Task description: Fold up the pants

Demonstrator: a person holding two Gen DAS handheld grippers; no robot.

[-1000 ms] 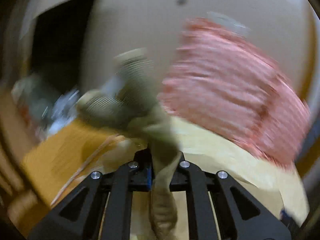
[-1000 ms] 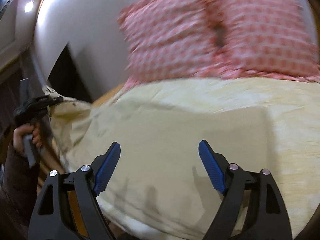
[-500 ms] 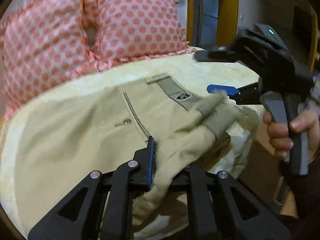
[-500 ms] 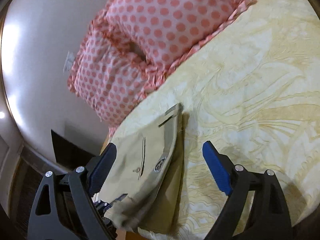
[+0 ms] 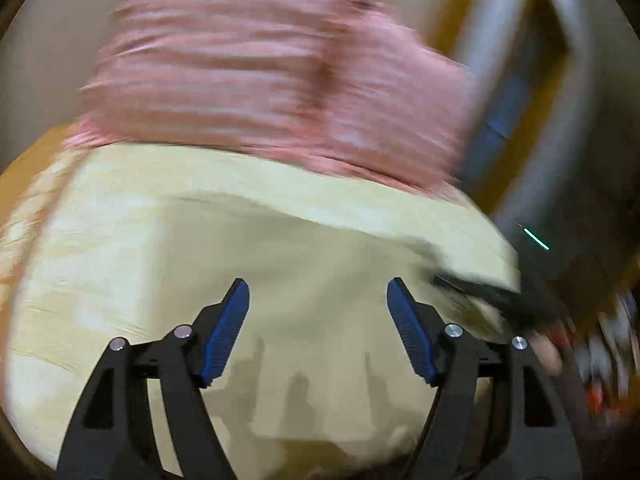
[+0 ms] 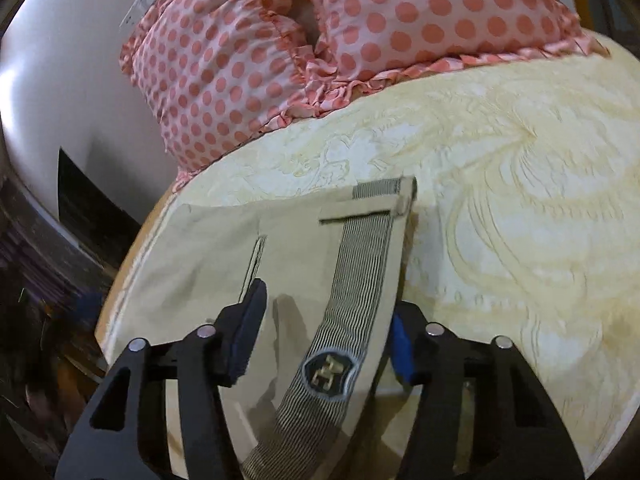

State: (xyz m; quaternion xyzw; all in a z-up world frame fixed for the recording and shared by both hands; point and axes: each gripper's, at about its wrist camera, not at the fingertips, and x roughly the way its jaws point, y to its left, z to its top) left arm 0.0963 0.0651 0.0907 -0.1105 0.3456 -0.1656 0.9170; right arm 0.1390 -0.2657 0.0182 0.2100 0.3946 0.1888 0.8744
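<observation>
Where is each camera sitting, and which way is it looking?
Left wrist: sits on the left gripper, looking across the blurred bed at the pink pillows; its open jaws show, nothing between them.
Right wrist: sits on the right gripper, looking down at the pants spanned by its open jaws.
Both show the bed and pillows.

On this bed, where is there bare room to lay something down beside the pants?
The bedspread is bare right of the pants, from the pillows down to the near edge. A narrower strip lies between pants and pillows. The bed's left edge is crowded: pants, with the open right gripper over the waistband.
</observation>
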